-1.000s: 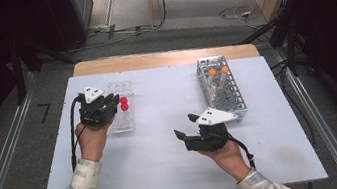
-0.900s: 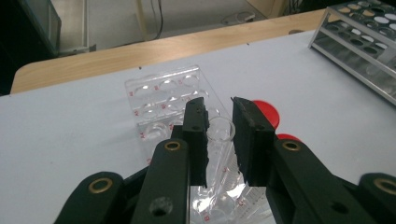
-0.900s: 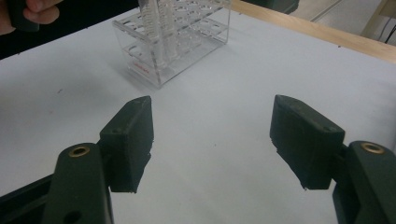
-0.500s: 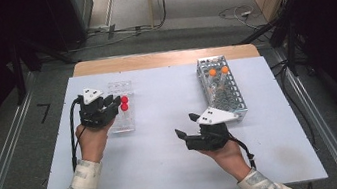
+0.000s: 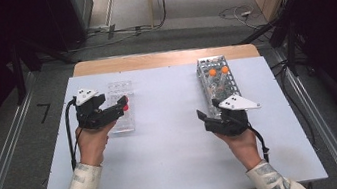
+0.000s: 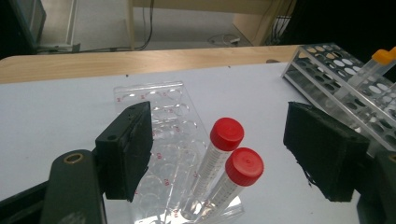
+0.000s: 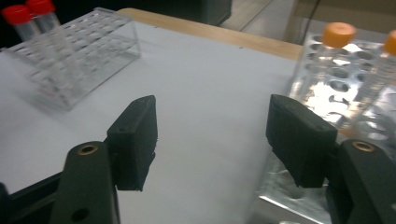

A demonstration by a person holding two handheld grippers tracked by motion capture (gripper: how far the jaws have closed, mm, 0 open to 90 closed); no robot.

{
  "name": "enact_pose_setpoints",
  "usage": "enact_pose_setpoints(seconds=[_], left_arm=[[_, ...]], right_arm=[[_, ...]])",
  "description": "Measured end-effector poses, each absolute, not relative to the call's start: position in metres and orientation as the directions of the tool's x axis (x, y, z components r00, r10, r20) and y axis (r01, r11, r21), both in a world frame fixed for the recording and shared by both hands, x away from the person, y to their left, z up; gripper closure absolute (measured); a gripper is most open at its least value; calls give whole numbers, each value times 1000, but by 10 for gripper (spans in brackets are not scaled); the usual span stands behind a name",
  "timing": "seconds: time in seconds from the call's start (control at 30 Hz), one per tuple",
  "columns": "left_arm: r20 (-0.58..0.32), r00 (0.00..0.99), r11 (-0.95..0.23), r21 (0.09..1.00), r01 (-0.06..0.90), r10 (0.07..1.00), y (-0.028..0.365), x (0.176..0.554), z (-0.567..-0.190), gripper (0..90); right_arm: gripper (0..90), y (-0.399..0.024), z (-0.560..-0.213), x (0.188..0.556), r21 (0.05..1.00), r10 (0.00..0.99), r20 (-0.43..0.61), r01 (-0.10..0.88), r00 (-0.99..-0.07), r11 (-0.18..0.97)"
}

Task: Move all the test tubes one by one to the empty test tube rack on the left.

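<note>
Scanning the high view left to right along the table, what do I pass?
Left hand-held gripper → clear rack with red-capped tubes → right hand-held gripper → metal rack holding orange-capped tubes.

In the high view the left gripper (image 5: 117, 108) covers part of the clear tube rack (image 5: 122, 112), and only the red caps (image 5: 125, 104) of its two tubes peek past the jaws. The right gripper (image 5: 210, 116) hides the near end of the metal rack (image 5: 218, 79). In the left gripper view the rack's red printed labels (image 6: 141, 97) are too small to read, and the orange-capped tube (image 6: 373, 65) is cut by the right edge
</note>
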State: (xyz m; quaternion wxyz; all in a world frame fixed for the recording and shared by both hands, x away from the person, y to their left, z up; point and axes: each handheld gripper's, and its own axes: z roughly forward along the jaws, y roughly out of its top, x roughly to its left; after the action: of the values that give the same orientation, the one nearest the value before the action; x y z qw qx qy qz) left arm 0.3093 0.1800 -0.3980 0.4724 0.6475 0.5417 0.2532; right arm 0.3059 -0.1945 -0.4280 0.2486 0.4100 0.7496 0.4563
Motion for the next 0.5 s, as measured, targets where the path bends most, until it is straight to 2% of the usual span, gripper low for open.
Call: enact_pose_setpoints(seconds=[0.27, 0.5], left_arm=[[-181, 304, 24, 890, 456, 935, 173, 306, -395, 234], [-175, 306, 23, 896, 443, 936, 172, 304, -393, 249]], right_arm=[[427, -212, -435, 333, 884, 902, -19, 414, -432, 217], [501, -207, -445, 352, 871, 918, -68, 426, -390, 245]])
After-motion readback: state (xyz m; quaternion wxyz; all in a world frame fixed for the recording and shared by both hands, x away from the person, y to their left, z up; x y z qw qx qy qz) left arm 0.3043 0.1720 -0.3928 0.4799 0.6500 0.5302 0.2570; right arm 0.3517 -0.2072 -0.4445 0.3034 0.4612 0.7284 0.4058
